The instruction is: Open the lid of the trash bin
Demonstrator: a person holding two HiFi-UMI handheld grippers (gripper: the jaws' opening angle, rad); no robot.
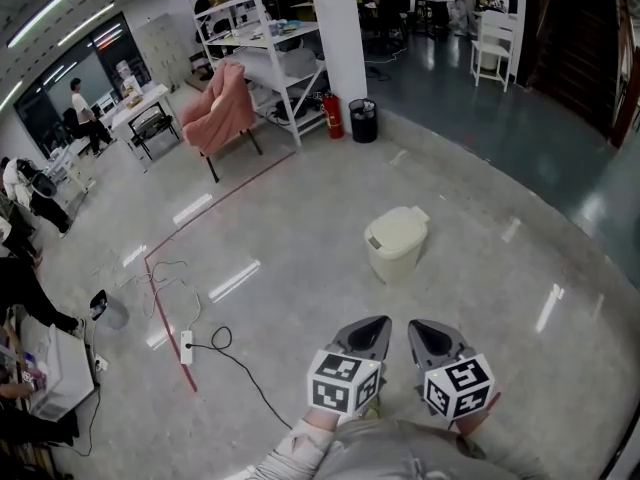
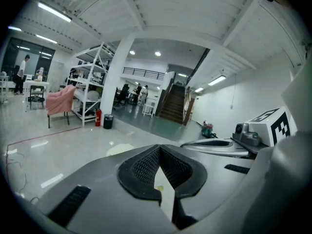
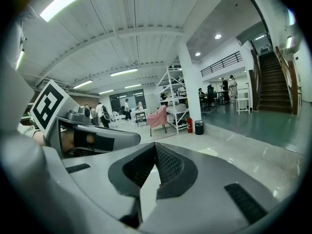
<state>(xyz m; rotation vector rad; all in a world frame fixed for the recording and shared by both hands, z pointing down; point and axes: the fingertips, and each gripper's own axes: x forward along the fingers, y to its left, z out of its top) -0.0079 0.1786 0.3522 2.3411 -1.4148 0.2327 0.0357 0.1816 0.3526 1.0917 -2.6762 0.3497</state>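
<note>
Left gripper (image 1: pixel 377 321) and right gripper (image 1: pixel 416 325), both clenched empty, face open glossy grey floor (image 1: pixel 300 268), the lidded cream plastic trash bin (image 1: pixel 396 244) standing well ahead.

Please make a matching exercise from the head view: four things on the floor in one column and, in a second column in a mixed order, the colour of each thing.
Things:
1. trash bin
2. armchair
3. fire extinguisher
4. waste basket

Colours:
A. red
B. black
C. cream
D. pink

Pairs: 1-C, 2-D, 3-A, 4-B
</note>
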